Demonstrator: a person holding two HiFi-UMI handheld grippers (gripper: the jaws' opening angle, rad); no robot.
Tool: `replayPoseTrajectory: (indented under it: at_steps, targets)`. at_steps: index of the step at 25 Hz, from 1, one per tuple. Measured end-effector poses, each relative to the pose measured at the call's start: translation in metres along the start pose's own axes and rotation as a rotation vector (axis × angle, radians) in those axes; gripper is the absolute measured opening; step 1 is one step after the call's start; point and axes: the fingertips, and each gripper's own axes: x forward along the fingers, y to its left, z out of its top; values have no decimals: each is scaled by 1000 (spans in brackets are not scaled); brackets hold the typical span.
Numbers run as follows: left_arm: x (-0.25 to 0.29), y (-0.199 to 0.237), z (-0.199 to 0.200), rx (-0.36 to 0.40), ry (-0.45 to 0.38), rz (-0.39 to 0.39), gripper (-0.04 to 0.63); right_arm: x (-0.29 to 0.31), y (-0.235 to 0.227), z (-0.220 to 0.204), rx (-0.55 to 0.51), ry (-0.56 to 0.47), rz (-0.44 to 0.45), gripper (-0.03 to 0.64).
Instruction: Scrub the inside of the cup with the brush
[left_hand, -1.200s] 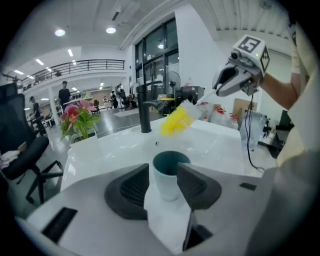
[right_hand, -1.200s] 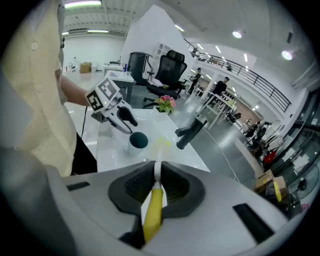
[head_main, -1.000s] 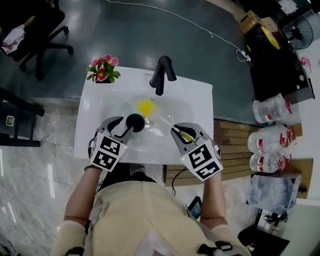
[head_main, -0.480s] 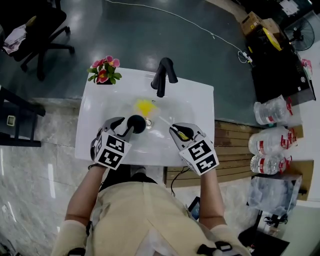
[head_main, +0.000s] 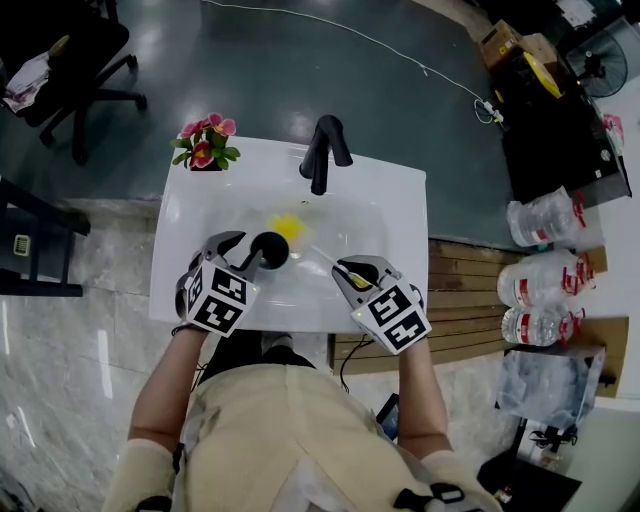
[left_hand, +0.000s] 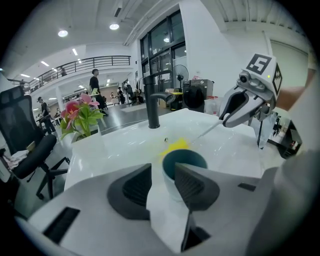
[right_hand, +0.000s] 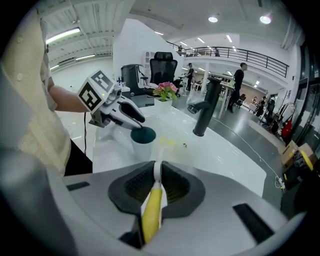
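Left gripper (left_hand: 162, 173) jaws, just closing astride the teal-lined white cup (left_hand: 184, 161) wall, apparently steadied it; right gripper (right_hand: 157, 172) jaws clamped the yellow-handled brush (right_hand: 151, 210).

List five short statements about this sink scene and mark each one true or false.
1. The right claw is shut on the brush. True.
2. The brush's yellow head is inside the cup. False: it is outside, beside the cup.
3. The cup stands upright, mouth up. True.
4. The flowers sit at the near right corner of the sink. False: in the head view the flowers sit at its far left corner.
5. The faucet is chrome. False: it is black.
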Motion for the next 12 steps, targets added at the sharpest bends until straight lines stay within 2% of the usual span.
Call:
replayPoseTrajectory:
  at_steps: [7, 12]
  targets:
    - [7, 9, 2, 78, 19, 48, 109, 2, 19, -13, -30, 55, 50, 51]
    - [16, 2, -10, 139, 55, 35, 107, -1, 33, -22, -82, 93, 91, 52]
